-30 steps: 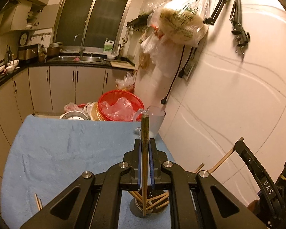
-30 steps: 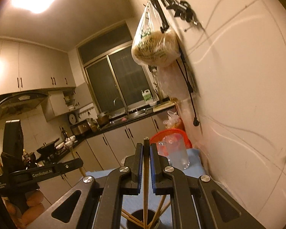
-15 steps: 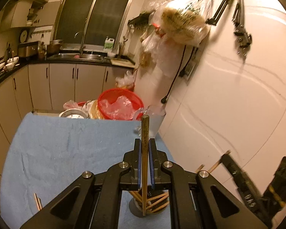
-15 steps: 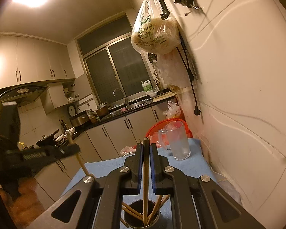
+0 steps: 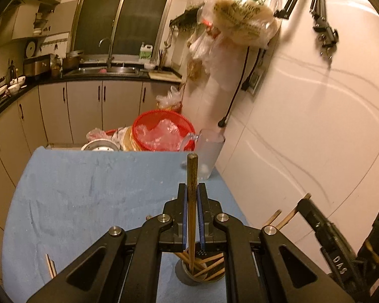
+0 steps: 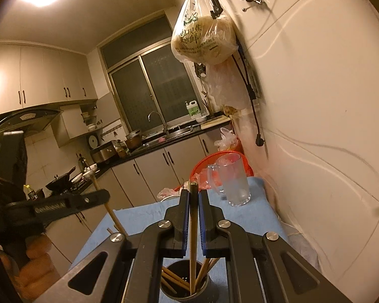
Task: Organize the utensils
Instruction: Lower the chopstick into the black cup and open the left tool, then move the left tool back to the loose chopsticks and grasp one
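Left gripper (image 5: 192, 214) clamps a brown wooden chopstick (image 5: 192, 192) upright between narrow jaws, tip at 6 o'clock inside the dark cylindrical holder (image 5: 187, 275). Right gripper (image 6: 194, 217) likewise pinches a second wooden chopstick (image 6: 193, 227) (lower end in the holder (image 6: 187, 293)).

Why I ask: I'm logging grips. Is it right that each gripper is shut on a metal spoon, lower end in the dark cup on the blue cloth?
Not spoons. Each gripper, left and right, is shut on a wooden chopstick, as both wrist views show. The lower ends do reach into the dark cup on the blue cloth.
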A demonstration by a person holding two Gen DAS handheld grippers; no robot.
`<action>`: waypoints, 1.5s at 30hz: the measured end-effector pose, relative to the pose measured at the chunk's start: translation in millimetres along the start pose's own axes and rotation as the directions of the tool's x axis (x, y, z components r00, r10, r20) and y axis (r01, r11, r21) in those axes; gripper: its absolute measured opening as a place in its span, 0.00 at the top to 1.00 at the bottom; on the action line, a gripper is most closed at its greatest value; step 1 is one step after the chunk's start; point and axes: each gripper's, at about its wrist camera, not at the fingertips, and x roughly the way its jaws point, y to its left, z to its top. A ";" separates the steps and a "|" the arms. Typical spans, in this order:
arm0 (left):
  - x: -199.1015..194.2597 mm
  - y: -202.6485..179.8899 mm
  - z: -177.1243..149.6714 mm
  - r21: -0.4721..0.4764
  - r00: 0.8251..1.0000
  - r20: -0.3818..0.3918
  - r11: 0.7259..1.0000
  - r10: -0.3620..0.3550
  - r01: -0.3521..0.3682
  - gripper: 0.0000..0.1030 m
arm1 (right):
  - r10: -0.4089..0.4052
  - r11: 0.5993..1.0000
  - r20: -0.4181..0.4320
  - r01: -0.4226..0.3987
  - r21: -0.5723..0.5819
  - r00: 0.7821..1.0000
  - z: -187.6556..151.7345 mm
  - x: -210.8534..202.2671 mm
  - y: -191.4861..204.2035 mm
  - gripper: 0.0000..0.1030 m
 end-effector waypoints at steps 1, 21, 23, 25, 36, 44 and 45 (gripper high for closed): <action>2.6 1.2 -2.0 -0.002 1.000 -0.012 1.000 0.000 0.000 0.92 | 0.003 1.000 -0.008 -0.003 0.002 1.000 -0.8 0.9 -0.7 0.93; -49.2 28.1 -23.7 -0.038 1.000 0.014 0.999 -0.001 0.001 0.67 | 0.050 0.998 0.001 -0.050 0.026 0.999 -1.4 -37.6 12.5 0.75; -58.8 40.2 -30.5 -0.051 1.000 0.015 0.999 0.019 -0.018 0.67 | 0.069 0.998 -0.012 -0.069 0.014 0.998 -6.3 -41.8 20.8 0.66; -65.3 52.7 -37.3 -0.057 0.999 0.011 0.998 0.040 -0.040 0.66 | 0.084 0.996 -0.035 -0.084 -0.002 0.996 -13.2 -42.8 29.5 0.62; -72.8 159.7 -129.3 -0.156 0.961 -0.162 0.956 0.222 -0.247 0.65 | 0.147 0.979 -0.311 -0.184 -0.093 0.939 -93.1 4.4 88.9 0.51; -42.9 232.8 -176.2 -0.272 0.909 -0.351 0.905 0.224 -0.328 0.65 | 0.137 0.973 -0.531 -0.214 -0.087 0.836 -156.3 53.8 112.9 0.57; -36.6 237.5 -177.4 -0.279 0.906 -0.364 0.902 0.218 -0.329 0.65 | 0.135 0.974 -0.541 -0.211 -0.080 0.830 -159.5 56.7 113.6 0.57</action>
